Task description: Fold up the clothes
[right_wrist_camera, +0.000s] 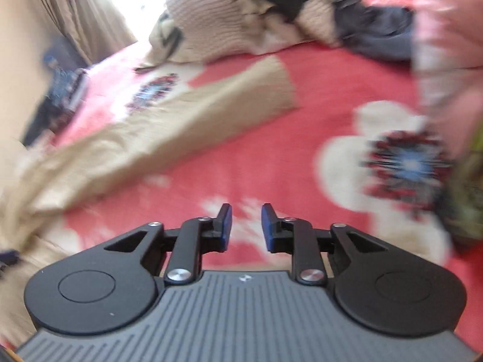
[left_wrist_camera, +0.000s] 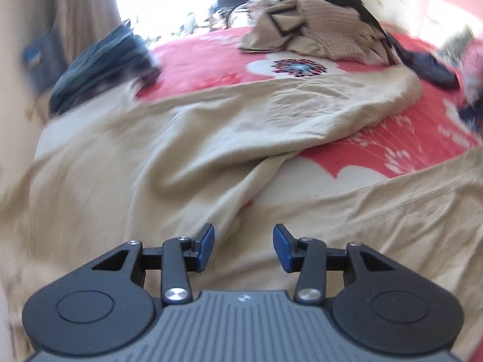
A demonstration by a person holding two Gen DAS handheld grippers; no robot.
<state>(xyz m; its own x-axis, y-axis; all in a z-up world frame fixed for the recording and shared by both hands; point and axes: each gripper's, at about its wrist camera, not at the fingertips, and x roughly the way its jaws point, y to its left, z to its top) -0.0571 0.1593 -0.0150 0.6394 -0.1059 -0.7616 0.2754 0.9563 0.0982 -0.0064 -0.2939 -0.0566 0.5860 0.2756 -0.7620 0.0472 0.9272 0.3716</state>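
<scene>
A beige garment lies spread and wrinkled over a red floral bedspread. My left gripper hangs just over its near part, open, with nothing between the blue pads. In the right wrist view the same beige garment stretches away to the left. My right gripper is over bare red bedspread to the right of it, open by a narrow gap, nothing held.
A heap of unfolded clothes, knitted beige and black, sits at the far side of the bed, with dark blue cloth beside it. A dark teal folded garment lies far left. Curtains and a bright window stand behind. Pink cloth hangs at the right edge.
</scene>
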